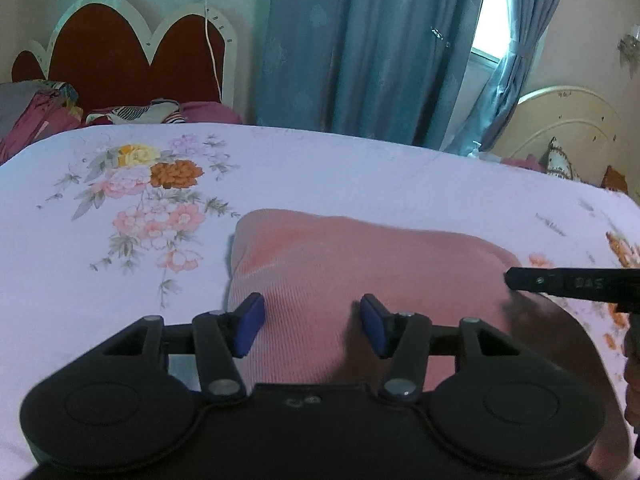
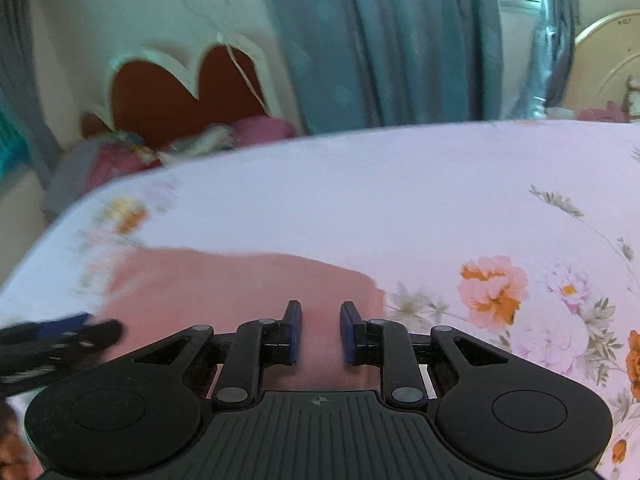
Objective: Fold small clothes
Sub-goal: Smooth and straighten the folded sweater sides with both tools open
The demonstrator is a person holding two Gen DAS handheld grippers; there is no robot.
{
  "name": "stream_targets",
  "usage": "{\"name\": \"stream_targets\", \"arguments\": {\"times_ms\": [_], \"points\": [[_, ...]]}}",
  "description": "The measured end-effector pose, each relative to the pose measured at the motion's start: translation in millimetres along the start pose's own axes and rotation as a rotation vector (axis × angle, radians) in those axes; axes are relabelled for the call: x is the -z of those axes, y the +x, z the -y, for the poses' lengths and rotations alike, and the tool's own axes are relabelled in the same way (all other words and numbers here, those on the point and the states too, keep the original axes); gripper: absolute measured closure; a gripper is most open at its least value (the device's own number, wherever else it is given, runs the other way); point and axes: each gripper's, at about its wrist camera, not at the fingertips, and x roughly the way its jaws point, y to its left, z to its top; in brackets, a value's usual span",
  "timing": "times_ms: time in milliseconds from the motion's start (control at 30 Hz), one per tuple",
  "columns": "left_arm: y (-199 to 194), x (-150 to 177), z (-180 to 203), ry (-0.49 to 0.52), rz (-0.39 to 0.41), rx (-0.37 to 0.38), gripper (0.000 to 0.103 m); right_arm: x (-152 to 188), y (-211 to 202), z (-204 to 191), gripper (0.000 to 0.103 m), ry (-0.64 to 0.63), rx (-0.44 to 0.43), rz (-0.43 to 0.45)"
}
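A pink ribbed garment [image 1: 360, 264] lies folded on the floral bed sheet [image 1: 320, 168]. My left gripper [image 1: 313, 322] hovers over its near edge. Its jaws are opening, the blue pads [image 1: 252, 320] stand well apart, and only the cloth lying below shows between them. A finger of my right gripper [image 1: 560, 284] reaches in over the garment's right corner. In the right wrist view, the right gripper [image 2: 321, 332] sits over the garment [image 2: 240, 284] near its right edge. A narrow gap separates its pads and nothing is pinched. The left gripper [image 2: 60, 336] is a blur at the left.
A red headboard [image 1: 120, 48] with a white scalloped rim and piled bedding [image 1: 40, 112] stand at the far left. Blue curtains [image 1: 360, 48] hang behind the bed beside a bright window. A cream headboard [image 1: 568, 120] is at the far right. Bare sheet [image 2: 440, 200] lies beyond the garment.
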Motion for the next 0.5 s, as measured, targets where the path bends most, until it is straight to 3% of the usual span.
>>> {"name": "stream_targets", "arguments": {"times_ms": [200, 500], "points": [[-6, 0, 0, -0.016, 0.010, -0.005, 0.047, -2, 6, 8, 0.081, 0.060, 0.001, -0.005], [-49, 12, 5, -0.026, -0.008, -0.003, 0.047, 22, -74, -6, 0.081, -0.012, -0.039, 0.074]]}}
